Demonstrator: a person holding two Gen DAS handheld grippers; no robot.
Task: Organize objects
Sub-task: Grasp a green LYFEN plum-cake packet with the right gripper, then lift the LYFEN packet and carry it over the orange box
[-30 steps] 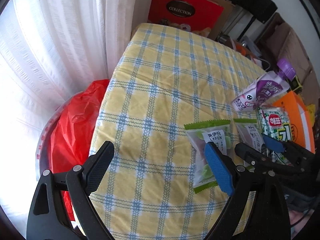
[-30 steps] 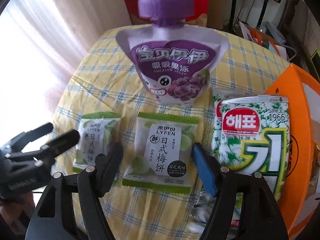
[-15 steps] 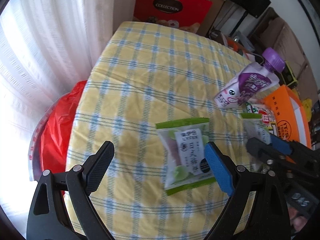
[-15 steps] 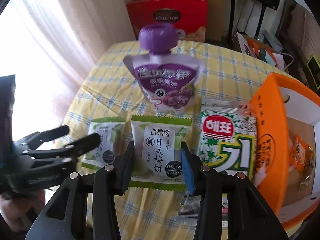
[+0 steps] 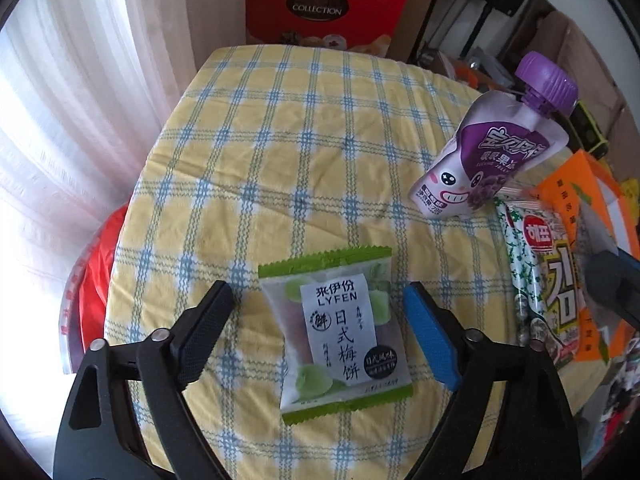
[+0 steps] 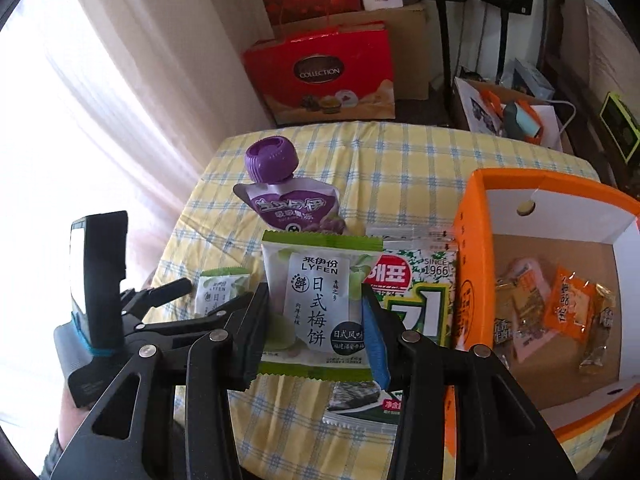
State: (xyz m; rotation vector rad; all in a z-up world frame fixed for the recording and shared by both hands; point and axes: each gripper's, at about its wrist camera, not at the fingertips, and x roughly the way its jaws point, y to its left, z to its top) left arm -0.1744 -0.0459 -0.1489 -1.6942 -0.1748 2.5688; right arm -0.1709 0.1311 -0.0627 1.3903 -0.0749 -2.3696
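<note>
Left claw (image 5: 318, 320) is straddling a green plum-cake packet (image 5: 336, 336) flat on the checked tablecloth (image 5: 280, 160), jaws wide but just closing in, pads not yet touching; next I'm judging it needs to lower and squeeze. Through the right wrist camera, I'm clamping the right claw (image 6: 312, 330) on a second green packet (image 6: 316, 300), lifted clear; the orange box (image 6: 472, 264) beside it looks like its destination.
</note>
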